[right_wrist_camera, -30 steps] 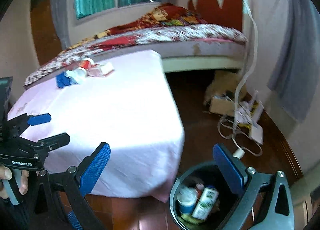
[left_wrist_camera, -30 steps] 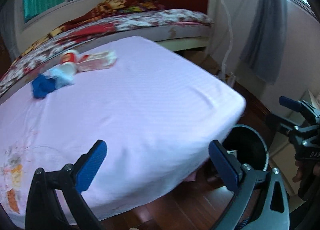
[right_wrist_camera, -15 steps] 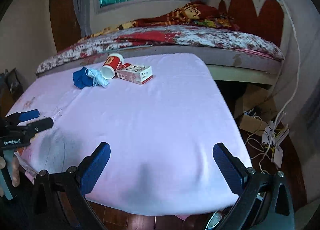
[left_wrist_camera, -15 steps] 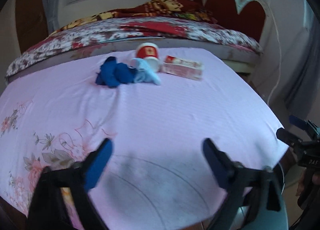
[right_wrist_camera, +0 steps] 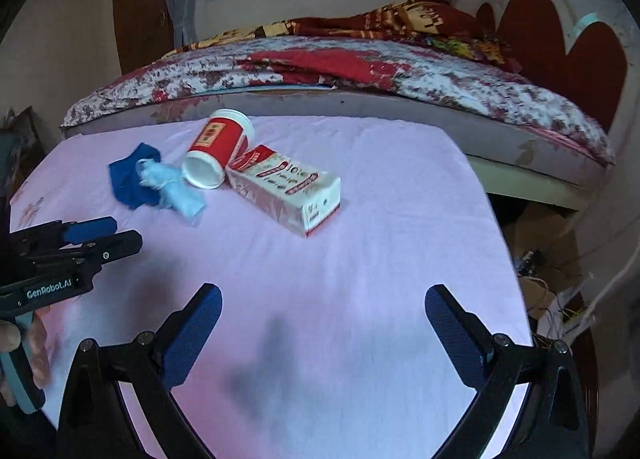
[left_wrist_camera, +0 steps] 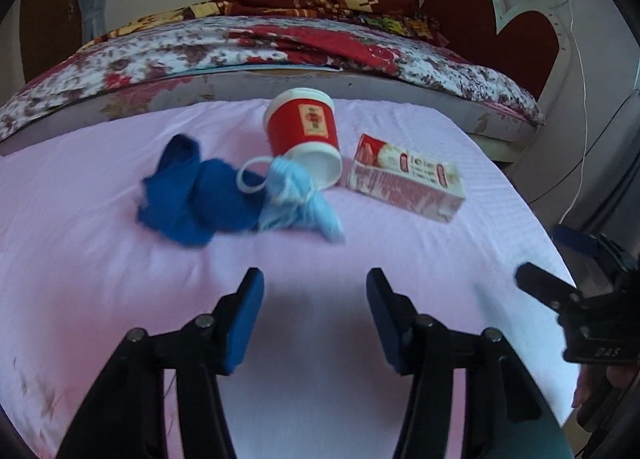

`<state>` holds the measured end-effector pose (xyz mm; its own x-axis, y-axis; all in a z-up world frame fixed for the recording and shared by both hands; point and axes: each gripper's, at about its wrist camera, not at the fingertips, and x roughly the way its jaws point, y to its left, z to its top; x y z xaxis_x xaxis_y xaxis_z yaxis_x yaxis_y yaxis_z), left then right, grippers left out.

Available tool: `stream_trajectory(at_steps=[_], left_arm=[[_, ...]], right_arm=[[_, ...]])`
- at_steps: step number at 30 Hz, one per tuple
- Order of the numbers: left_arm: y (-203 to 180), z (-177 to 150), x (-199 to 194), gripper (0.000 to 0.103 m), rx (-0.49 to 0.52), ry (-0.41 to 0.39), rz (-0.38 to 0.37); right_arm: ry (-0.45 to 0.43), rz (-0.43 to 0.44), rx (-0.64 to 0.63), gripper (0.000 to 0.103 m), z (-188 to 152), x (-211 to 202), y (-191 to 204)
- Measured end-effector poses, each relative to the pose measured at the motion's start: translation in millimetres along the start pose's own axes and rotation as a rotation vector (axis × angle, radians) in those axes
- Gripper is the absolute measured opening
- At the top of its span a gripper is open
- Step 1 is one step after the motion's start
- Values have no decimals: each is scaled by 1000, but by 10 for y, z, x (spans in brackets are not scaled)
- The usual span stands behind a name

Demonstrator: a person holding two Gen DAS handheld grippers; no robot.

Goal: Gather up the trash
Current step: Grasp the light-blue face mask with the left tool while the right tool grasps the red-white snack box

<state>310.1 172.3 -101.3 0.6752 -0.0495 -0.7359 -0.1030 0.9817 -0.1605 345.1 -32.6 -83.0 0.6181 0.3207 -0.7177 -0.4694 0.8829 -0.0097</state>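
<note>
A red and white paper cup lies on its side on the pink-covered table. A white and red carton lies to its right. A crumpled blue cloth and a light blue face mask lie to its left. My left gripper is open and empty, just short of the mask. My right gripper is open and empty, nearer the table's front; the cup, carton, cloth and mask lie beyond it.
A bed with a floral cover and red blanket stands behind the table, with a red headboard at the right. Cables and a cardboard box lie on the floor right of the table.
Both grippers have swung up from the black bin by the table's corner and moved over the table toward the trash. The left gripper's fingers have narrowed somewhat.
</note>
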Motion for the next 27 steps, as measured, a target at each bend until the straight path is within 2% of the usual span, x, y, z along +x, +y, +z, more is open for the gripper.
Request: stream_trajectory(at_steps=[4,14,16,19,23,27], left_arm=[[26,85,170,55,-12,13,5],[98,228,301,55,-34,9,2],[96,247,309,55,-36,6,0],[86,220,311,54,-55,-1,-5],[25,164,325,45,-80,-14,-2],[-1,239,415,45,-119,-4,0]], right_arm=[[41,29,8,96,193,382,-95],[102,107,-59,94,640,1084,11],[118,138,-57,74,632,1141,19],[87,94,-32,72,560,1067,-38],[79,-76,49,71,435,944,-163],[94,-109,125,71,373,907,-222]])
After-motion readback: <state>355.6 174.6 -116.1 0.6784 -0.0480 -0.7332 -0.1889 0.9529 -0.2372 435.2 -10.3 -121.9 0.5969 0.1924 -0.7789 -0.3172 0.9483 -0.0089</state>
